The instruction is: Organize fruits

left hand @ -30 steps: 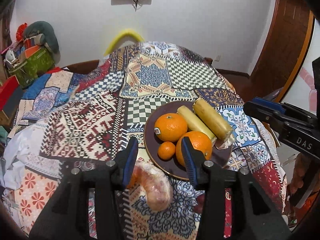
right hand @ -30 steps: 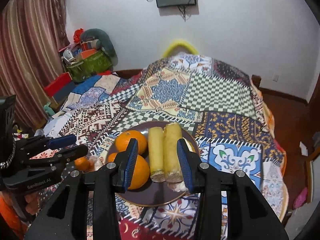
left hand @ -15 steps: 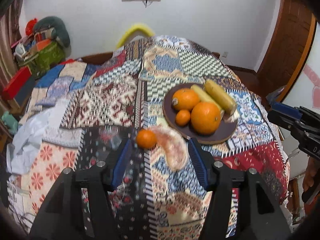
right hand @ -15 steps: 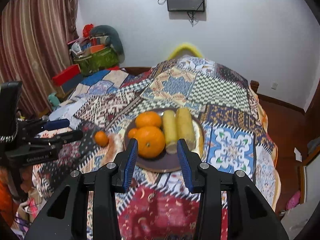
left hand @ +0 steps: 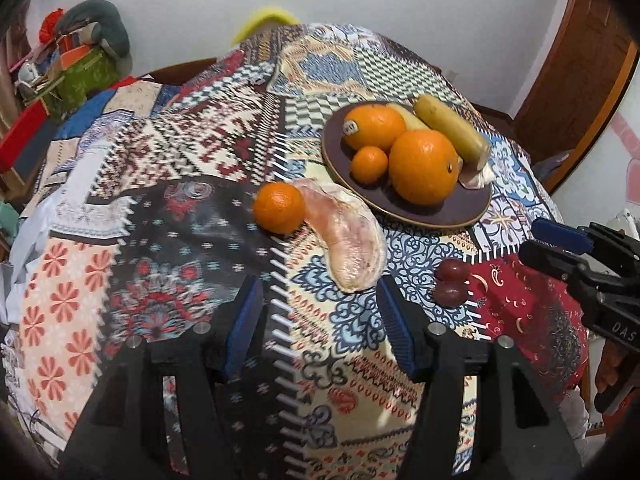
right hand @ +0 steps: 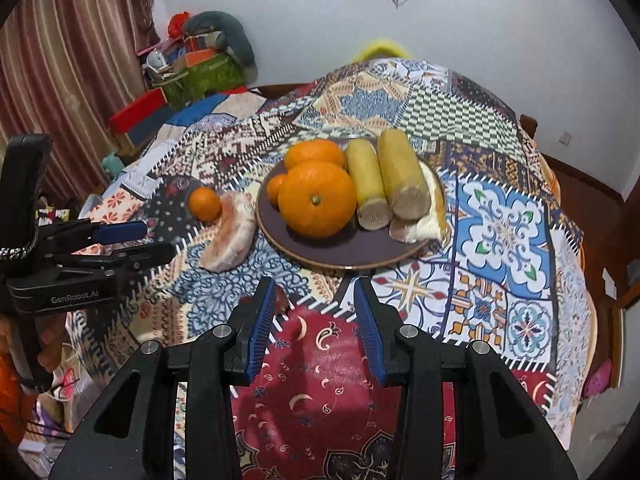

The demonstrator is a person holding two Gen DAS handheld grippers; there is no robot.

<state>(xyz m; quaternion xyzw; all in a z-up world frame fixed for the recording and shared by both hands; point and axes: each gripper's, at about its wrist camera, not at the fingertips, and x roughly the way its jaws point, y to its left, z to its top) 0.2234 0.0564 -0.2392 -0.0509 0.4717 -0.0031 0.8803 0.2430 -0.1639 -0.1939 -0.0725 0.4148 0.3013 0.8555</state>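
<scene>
Right now I hold both tongs released: left tongs [left hand: 320,320], right tongs [right hand: 315,316]. Just ahead of the left tongs lies a peeled segment [left hand: 352,240], touching a small orange [left hand: 279,207]. Beyond, right, the plate [left hand: 440,216] carries oranges and bananas on the counter [left hand: 160,200].

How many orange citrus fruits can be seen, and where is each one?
4. On the plate: big orange, stickered orange, small mandarin. On the cloth beside the peeled pomelo segment: loose mandarin. More may hide behind them.
</scene>
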